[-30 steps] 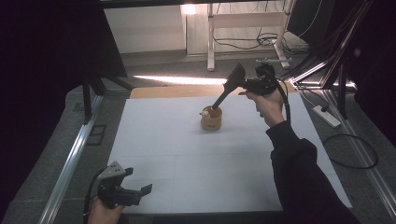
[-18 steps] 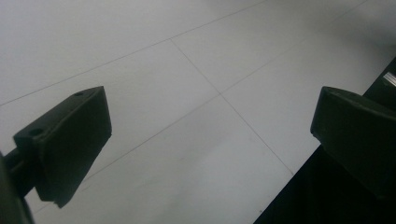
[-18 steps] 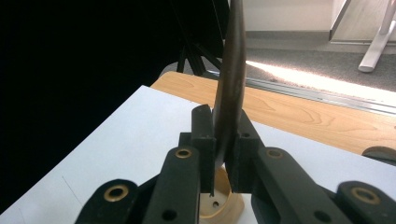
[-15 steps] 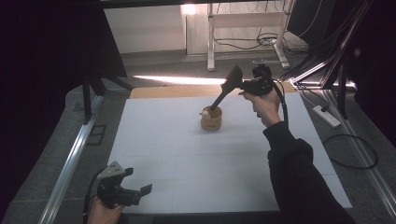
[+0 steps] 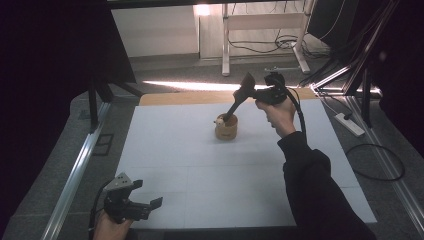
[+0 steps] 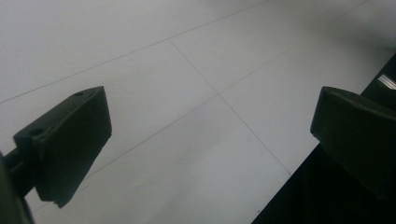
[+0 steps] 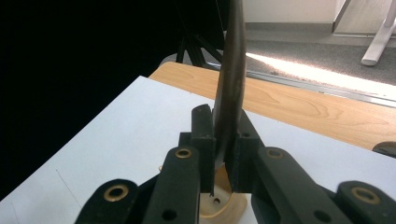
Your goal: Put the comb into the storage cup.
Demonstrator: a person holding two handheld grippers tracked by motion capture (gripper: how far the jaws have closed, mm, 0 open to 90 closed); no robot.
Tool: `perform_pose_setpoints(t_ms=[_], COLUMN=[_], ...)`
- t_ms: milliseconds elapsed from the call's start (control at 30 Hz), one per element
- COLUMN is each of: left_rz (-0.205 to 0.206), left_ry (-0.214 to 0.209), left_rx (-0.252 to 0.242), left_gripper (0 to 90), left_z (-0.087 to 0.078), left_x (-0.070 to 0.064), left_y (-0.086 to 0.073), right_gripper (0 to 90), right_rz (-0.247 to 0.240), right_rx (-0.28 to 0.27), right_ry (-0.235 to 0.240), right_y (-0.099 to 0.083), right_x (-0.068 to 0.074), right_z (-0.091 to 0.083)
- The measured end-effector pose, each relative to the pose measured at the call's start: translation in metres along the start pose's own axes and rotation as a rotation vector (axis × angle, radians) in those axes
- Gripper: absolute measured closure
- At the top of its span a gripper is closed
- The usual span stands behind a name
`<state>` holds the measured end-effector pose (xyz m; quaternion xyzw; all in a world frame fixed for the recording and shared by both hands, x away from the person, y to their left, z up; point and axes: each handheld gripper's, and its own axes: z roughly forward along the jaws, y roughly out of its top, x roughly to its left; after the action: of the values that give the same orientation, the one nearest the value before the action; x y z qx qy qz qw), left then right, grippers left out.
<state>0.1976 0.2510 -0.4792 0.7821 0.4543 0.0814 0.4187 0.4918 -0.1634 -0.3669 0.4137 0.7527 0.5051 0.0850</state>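
A small round wooden cup point(image 5: 226, 131) stands on the white table cover point(image 5: 200, 175), far of centre. A dark spatula point(image 5: 239, 97) leans out of it, thin handle down in the cup, broad head up. My right gripper point(image 5: 249, 95) is shut on the spatula just below its head. In the right gripper view the jaws point(image 7: 223, 121) clamp the spatula point(image 7: 232, 60) edge-on, with the cup point(image 7: 233, 205) under them. A small pale piece point(image 5: 219, 121) shows at the cup's rim. My left gripper point(image 5: 147, 193) is open and empty at the near left corner, its jaws point(image 6: 210, 121) wide over bare cover.
A strip of wooden tabletop point(image 5: 185, 98) shows beyond the cover's far edge. Metal rails point(image 5: 75, 175) run along both sides of the table. A power strip point(image 5: 350, 125) and cables lie on the floor at right. The table's near edge point(image 6: 327, 186) is beside my left gripper.
Almost nothing: the right gripper with the spatula has edged slightly to the left above the cup. The left gripper has stayed put.
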Motion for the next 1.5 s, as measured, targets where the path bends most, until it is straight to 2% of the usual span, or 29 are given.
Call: perform_pose_setpoints(t_ms=[267,933,1133,1367,1500], left_rz=[0.003,0.001,0.001,-0.001,-0.002], left_ry=[-0.002,-0.005,-0.006,-0.006,-0.006], left_rx=[0.002,0.005,0.006,0.007,0.007], left_gripper=[0.0,0.0,0.0,0.0,0.0], left_z=[0.001,0.000,0.000,0.000,0.001], left_x=[0.000,0.000,0.000,0.001,0.001], left_y=[0.000,0.000,0.000,0.000,0.000], right_gripper=[83.7,83.7,83.7,83.7,83.7], right_rz=[-0.011,0.023,0.045,0.098,0.106], right_rx=[0.018,0.044,0.046,0.038,0.033], right_ry=[-0.009,0.011,0.024,0.054,0.057], right_y=[-0.005,-0.021,-0.027,-0.034,-0.036], right_x=[0.001,-0.003,-0.006,-0.012,-0.014], right_z=[0.007,0.024,0.027,0.030,0.031])
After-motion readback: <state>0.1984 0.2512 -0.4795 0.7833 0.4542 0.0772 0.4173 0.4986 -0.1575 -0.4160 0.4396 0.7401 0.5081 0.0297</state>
